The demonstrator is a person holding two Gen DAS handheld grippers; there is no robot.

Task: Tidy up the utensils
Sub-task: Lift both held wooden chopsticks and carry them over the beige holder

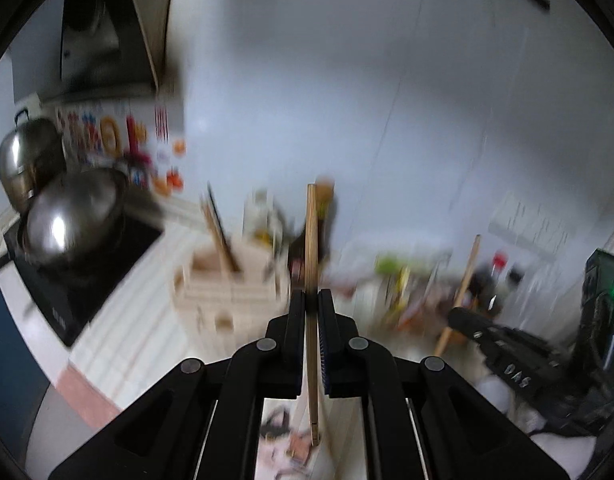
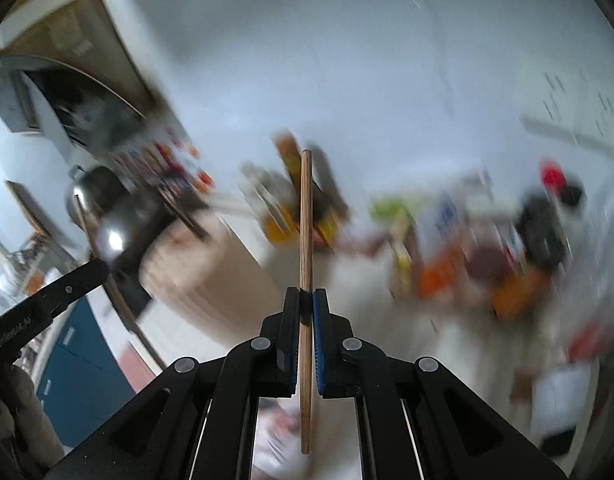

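My left gripper [image 1: 311,294] is shut on a flat wooden chopstick [image 1: 311,240] that stands upright between its jaws, held in the air. My right gripper [image 2: 305,292] is shut on a round wooden chopstick [image 2: 305,216], also upright. The right gripper with its stick also shows at the right of the left wrist view [image 1: 463,280]. The left gripper shows at the left of the right wrist view [image 2: 67,284]. A pale wooden utensil holder [image 1: 223,280] with dark chopsticks in it stands on the counter ahead and left; it also shows in the right wrist view [image 2: 183,264]. Both views are blurred.
A black cooktop [image 1: 87,276] with steel pots [image 1: 71,216] lies at the left. Blurred bottles and packets [image 2: 467,248] crowd the counter's back and right. A white tiled wall [image 1: 387,100] rises behind. A blue cabinet front [image 2: 79,364] is below left.
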